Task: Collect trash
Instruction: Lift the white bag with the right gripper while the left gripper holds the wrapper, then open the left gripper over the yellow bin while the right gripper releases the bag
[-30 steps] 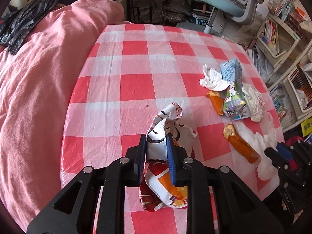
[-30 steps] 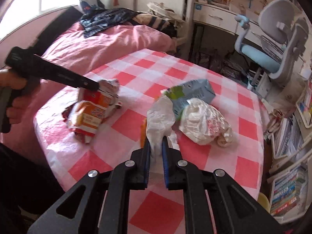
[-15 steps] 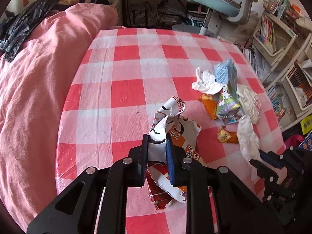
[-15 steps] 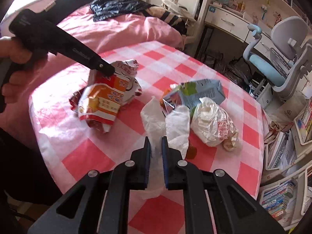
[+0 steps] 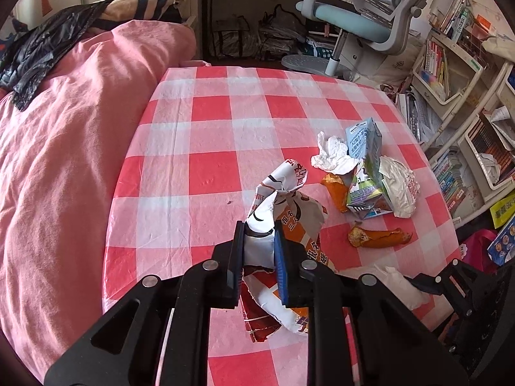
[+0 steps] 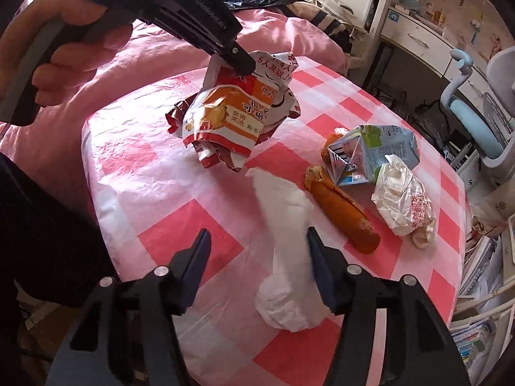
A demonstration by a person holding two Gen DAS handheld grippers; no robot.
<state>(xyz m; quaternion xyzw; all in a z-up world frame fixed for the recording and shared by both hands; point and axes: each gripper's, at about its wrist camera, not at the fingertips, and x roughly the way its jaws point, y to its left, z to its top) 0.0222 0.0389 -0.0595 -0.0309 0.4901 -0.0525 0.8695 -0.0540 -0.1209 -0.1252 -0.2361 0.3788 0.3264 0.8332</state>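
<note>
Left gripper was clamped on the crumpled snack bag, holding it lifted clear of the red-checked tablecloth; bag's contents not visible. Right gripper was spread wide, its right finger just beside the white crumpled tissue lying on the cloth. Past that: orange peel, a flattened milk carton with a torn top, and a white food wrapper against it. Carton interior couldn't be seen.

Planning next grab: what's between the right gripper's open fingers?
Right wrist view: the white tissue wad lies between the open right gripper fingers, nearer one of them.
</note>
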